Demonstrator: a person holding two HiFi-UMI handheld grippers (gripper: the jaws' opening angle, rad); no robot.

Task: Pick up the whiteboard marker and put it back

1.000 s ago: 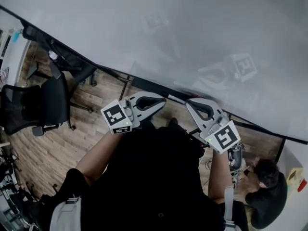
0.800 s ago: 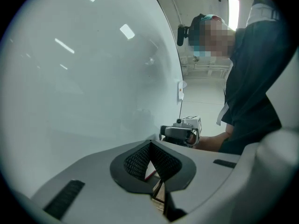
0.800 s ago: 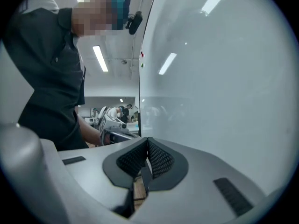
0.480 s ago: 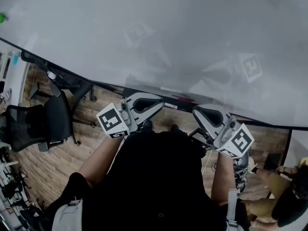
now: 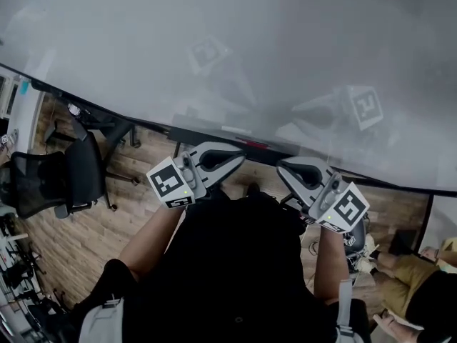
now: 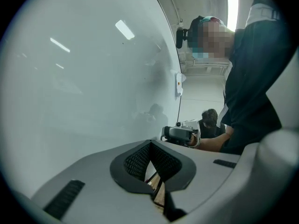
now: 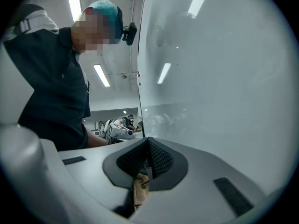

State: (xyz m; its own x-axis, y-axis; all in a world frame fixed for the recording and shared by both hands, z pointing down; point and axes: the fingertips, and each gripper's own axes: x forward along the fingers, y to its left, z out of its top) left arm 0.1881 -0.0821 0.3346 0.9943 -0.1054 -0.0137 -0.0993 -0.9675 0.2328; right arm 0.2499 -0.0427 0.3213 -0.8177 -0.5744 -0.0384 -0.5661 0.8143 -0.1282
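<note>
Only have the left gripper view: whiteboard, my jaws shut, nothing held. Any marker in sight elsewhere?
Observer: Head view shows what looks like a reddish marker lying on the ledge under the whiteboard.
Operator: Where is my gripper relative to it?
Observer: In the head view, the left gripper has its tip just below the ledge, slightly left of the reddish marker. I can't tell whether it touches.
Operator: Right gripper state?
Observer: In its own view the right gripper has its jaws together with nothing between them.
</note>
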